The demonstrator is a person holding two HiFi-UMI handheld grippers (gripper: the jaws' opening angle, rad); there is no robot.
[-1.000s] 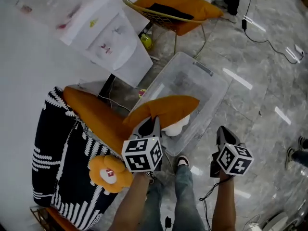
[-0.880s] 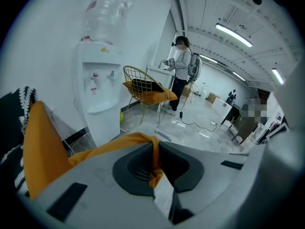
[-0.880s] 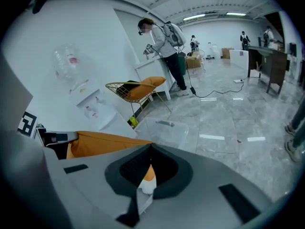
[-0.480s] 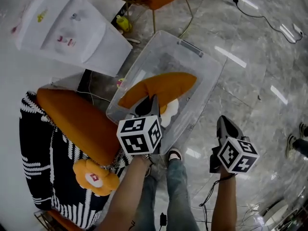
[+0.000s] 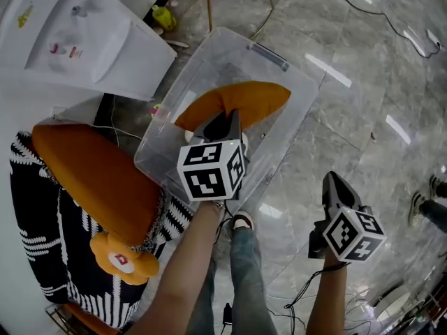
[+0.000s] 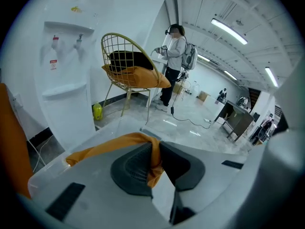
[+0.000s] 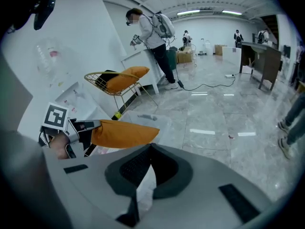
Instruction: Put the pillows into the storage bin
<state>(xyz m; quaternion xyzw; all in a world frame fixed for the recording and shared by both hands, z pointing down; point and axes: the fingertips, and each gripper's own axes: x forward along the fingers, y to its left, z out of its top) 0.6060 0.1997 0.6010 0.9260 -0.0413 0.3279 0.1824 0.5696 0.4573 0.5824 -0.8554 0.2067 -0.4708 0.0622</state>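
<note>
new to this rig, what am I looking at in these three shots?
No robot: a person holds a two-jaw gripper in each hand. The head view looks down from their head; each gripper view looks along that gripper's jaws. The left gripper is clamped on an orange pillow over the clear storage bin on the floor. The right gripper is shut and empty. A second orange pillow and a flower-shaped pillow lie on the black-and-white cover beside it.

left gripper (image 5: 225,123): angled down, jaws pinching a fold of the orange pillow (image 5: 260,100), just easing apart with the fabric between them | right gripper (image 5: 335,184): pointing steeply down, jaws together, nothing between | both forearms reach forward
</note>
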